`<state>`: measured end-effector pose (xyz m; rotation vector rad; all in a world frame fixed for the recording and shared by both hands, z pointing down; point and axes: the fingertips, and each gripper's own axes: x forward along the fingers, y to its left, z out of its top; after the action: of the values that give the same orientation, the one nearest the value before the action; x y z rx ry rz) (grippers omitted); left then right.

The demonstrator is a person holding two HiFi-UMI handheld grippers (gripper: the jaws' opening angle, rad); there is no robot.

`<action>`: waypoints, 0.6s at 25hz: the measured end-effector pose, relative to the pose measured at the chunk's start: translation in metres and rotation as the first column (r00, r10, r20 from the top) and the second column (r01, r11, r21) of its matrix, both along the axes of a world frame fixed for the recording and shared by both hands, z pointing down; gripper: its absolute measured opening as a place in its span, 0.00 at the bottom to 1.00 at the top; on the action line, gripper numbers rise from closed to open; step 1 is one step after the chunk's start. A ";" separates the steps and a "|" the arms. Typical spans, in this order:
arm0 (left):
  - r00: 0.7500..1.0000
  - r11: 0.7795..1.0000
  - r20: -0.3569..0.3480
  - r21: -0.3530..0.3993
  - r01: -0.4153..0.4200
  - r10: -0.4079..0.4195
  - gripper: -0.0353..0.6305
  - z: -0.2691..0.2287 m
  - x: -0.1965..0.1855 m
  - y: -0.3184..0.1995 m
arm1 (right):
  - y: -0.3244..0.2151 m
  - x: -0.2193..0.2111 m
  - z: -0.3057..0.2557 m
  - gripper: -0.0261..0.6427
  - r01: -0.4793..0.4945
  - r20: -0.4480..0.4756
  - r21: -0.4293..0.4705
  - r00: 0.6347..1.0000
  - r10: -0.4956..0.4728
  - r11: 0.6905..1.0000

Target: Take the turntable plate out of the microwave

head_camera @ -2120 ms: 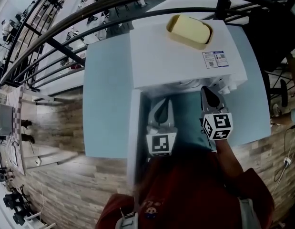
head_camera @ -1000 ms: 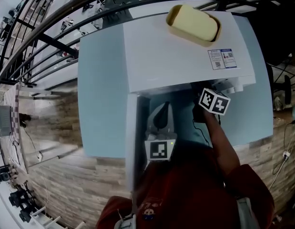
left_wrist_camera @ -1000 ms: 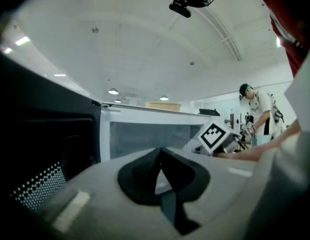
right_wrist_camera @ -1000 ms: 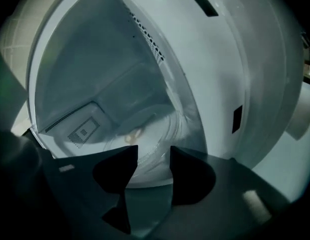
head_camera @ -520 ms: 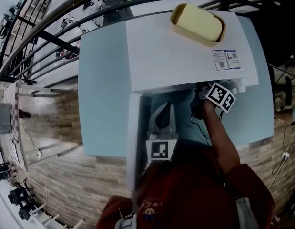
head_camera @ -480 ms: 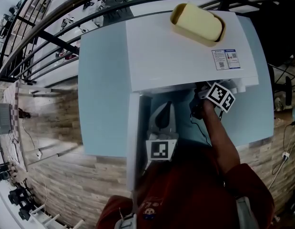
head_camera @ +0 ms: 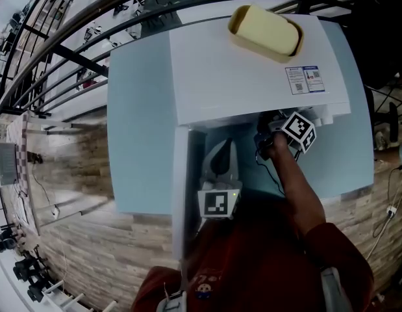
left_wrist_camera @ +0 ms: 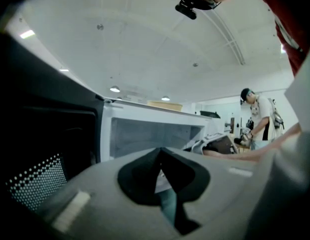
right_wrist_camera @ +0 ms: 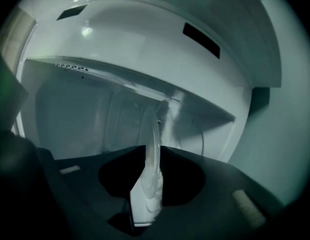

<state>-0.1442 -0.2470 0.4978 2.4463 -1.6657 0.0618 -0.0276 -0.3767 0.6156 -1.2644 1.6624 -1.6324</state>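
From above, my right claw [head_camera: 271, 123] reaches into the microwave [head_camera: 252, 70]; my left claw [head_camera: 220, 151] hangs outside. Left gripper view: its jaws are closed, empty. Right gripper view: the turntable plate [right_wrist_camera: 153, 144], inside the cavity, could slip, since my jaws, just closed halfway, pinch only its rim

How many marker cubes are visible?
2: one cube on the left gripper, before the microwave; another on the right gripper, its jaws just closing on the turntable plate. None hidden.

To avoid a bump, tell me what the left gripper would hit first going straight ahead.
Most likely the microwave: the left gripper aims into its open cavity, so an inner wall comes first; depth is unclear.
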 end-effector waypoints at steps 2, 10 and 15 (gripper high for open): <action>1.000 1.000 -0.005 -0.006 0.002 -0.002 0.06 0.000 0.001 0.002 | -0.001 -0.002 0.002 0.14 0.003 0.021 -0.017 1.000 -0.003 1.000; 1.000 1.000 0.018 0.009 0.002 -0.002 0.06 0.003 -0.002 0.001 | 0.007 -0.002 0.004 0.06 0.020 -0.022 -0.013 1.000 -0.021 1.000; 1.000 1.000 0.025 -0.006 0.004 -0.004 0.06 0.005 -0.003 0.003 | 0.028 0.007 0.008 0.06 -0.005 0.020 -0.019 1.000 0.005 1.000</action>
<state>-0.1473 -0.2439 0.5032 2.4475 -1.6779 0.0967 -0.0208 -0.3487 0.6240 -1.2565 1.6345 -1.6559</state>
